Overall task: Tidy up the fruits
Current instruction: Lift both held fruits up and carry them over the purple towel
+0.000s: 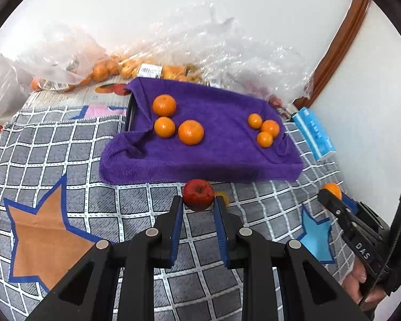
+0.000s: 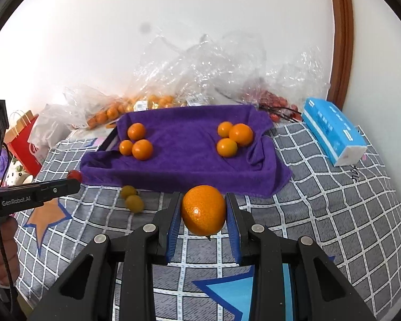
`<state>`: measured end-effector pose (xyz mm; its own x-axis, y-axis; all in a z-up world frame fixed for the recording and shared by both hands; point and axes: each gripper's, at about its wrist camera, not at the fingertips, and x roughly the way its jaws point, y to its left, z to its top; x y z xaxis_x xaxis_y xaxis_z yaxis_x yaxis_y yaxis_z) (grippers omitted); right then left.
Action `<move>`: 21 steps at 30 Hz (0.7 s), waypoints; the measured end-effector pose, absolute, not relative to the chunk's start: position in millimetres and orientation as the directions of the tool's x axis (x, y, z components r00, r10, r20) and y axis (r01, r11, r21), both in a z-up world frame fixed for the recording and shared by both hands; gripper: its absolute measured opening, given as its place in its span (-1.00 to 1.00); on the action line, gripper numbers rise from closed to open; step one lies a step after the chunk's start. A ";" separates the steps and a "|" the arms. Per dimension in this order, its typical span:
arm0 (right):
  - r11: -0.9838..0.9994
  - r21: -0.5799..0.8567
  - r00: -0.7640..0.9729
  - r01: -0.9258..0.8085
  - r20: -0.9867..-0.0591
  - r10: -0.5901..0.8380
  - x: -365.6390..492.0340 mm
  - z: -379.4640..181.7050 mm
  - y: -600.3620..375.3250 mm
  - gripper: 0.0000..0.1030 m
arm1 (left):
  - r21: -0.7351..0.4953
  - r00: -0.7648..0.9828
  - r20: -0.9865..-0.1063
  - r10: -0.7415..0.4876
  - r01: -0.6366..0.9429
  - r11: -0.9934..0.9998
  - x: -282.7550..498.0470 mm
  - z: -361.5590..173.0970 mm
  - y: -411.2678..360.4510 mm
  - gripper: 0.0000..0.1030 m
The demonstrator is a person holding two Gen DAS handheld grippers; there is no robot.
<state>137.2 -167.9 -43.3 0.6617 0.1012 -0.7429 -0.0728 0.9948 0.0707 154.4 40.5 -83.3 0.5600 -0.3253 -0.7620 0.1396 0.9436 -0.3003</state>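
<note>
My left gripper [image 1: 198,200] is shut on a small red fruit [image 1: 197,194], held just above the checked cloth in front of the purple towel [image 1: 200,157]. My right gripper [image 2: 203,208] is shut on a large orange [image 2: 203,210], also lifted near the towel's front edge. That orange [image 1: 332,189] and the right gripper show at the right of the left wrist view. On the towel [image 2: 187,160] lie two groups of oranges: three at the left [image 2: 136,141] and three at the right [image 2: 234,139]. Two small yellow-green fruits [image 2: 132,200] rest on the cloth.
Clear plastic bags with oranges [image 2: 136,107] and red fruits [image 2: 278,101] are heaped against the wall behind the towel. A blue tissue pack [image 2: 334,131] lies at the right, a red paper bag [image 2: 24,141] at the left. A wooden door frame [image 2: 342,40] stands at the right.
</note>
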 end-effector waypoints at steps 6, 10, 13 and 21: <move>0.993 0.046 0.682 -0.112 -0.723 0.110 137.4 -25.9 -157.9 -0.38 | -0.319 0.587 -0.733 -0.345 0.152 0.936 147.3 -65.7 44.9 -0.57; 0.992 0.031 0.702 -0.123 -0.703 0.109 136.8 -14.4 -157.2 -0.38 | -0.321 0.597 -0.724 -0.345 0.151 0.935 146.1 -57.9 44.8 -0.57; 0.992 0.034 0.710 -0.122 -0.696 0.111 139.0 -8.6 -159.4 -0.38 | -0.317 0.605 -0.720 -0.339 0.148 0.937 146.8 -52.4 43.8 -0.57; 0.992 0.046 0.714 -0.115 -0.691 0.115 149.2 -3.5 -163.1 -0.38 | -0.310 0.613 -0.720 -0.325 0.134 0.941 154.6 -44.7 46.0 -0.57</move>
